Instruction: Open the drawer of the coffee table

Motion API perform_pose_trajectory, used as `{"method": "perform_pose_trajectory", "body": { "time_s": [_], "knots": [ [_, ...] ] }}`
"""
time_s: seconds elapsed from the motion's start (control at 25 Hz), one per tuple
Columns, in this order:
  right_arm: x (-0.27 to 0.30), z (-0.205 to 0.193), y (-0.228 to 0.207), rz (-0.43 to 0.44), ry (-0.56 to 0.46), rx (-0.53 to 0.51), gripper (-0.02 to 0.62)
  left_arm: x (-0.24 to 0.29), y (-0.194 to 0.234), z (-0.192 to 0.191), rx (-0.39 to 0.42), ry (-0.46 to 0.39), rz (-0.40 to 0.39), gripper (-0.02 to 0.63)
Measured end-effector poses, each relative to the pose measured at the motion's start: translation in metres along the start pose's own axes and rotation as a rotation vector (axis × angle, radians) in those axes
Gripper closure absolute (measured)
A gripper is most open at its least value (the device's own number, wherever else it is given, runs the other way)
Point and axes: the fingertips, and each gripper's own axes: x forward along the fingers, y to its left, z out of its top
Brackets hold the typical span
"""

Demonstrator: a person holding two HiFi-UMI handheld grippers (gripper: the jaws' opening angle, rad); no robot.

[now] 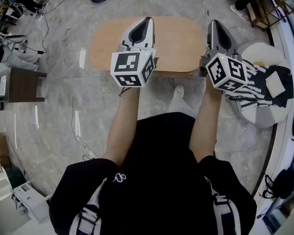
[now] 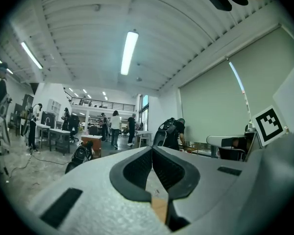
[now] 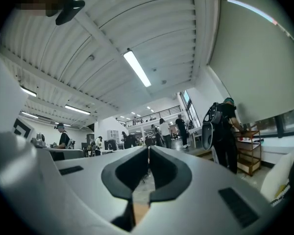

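Now, head view: left hand-held gripper (image 1: 147,20) and right hand-held gripper (image 1: 214,23) above near edge of wooden table (image 1: 179,39); drawer not discernible. Left gripper view: jaws shut together, empty. Right gripper view: likewise tips touching, nothing held.

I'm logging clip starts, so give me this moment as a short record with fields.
table: light brown rounded wooden coffee table
drawer: cannot be made out from above
left gripper: jaws together, nothing between them, over the table's near edge
right gripper: jaws together, nothing between them, over the table's right end
contact with table: cannot tell
right of table: white round seat with black-and-white patterned cloth
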Motion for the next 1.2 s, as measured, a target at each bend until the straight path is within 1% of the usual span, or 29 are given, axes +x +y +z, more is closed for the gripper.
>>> {"method": "perform_pose_trajectory", "body": {
  "time_s": [0.28, 0.48, 0.68, 0.84, 1.04, 1.2],
  "knots": [
    [0.102, 0.009, -0.028, 0.080, 0.027, 0.014, 0.583, 0.088, 0.031, 0.014, -0.006, 0.013, 0.061, 0.595],
    [0.158, 0.015, -0.049, 0.122, 0.038, 0.012, 0.583, 0.133, 0.048, 0.015, -0.021, 0.013, 0.106, 0.596],
    [0.196, 0.011, -0.041, 0.185, 0.055, -0.011, 0.581, 0.153, 0.074, 0.018, -0.045, -0.008, 0.162, 0.595],
    [0.215, 0.003, -0.040, 0.206, 0.074, -0.019, 0.582, 0.161, 0.088, 0.013, -0.060, -0.010, 0.188, 0.595],
    [0.229, -0.004, -0.031, 0.217, 0.089, -0.012, 0.583, 0.164, 0.103, 0.011, -0.068, -0.008, 0.198, 0.595],
    [0.244, -0.007, -0.004, 0.245, 0.087, 0.009, 0.582, 0.165, 0.124, 0.011, -0.076, -0.003, 0.197, 0.595]
  ]
}}
